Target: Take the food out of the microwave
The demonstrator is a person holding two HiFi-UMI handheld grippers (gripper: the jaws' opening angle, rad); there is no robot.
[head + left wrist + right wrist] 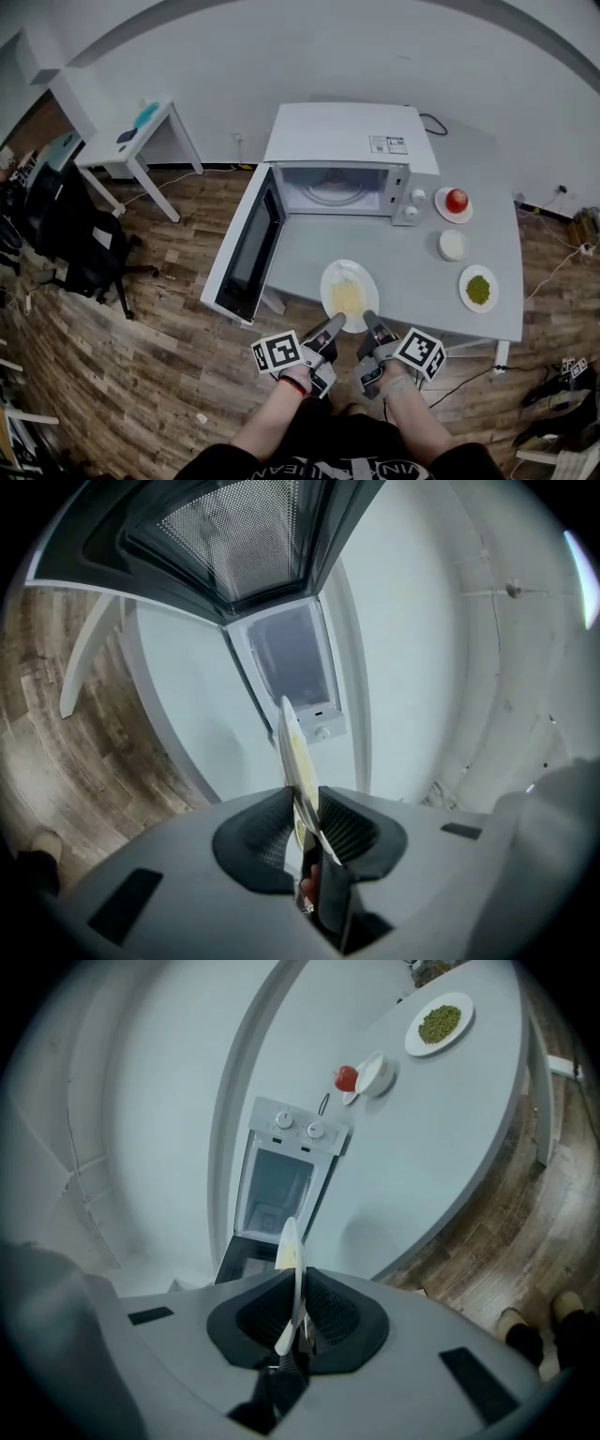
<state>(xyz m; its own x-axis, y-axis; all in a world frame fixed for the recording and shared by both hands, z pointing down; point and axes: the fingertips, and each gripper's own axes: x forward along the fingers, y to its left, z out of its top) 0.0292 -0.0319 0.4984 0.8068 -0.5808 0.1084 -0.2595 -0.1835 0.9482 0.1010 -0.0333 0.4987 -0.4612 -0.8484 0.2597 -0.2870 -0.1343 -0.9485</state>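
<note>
A white plate of yellow food is over the grey table, in front of the white microwave. The microwave's door hangs wide open to the left and its cavity looks empty. My left gripper is shut on the plate's near rim, and my right gripper is shut on the same rim just to the right. In the left gripper view the plate runs edge-on between the pads of the left gripper. The right gripper view shows the plate pinched the same way in the right gripper.
On the table right of the microwave are a saucer with a red tomato, a small white bowl and a plate of green food. A small white side table and a black chair stand on the wooden floor at the left.
</note>
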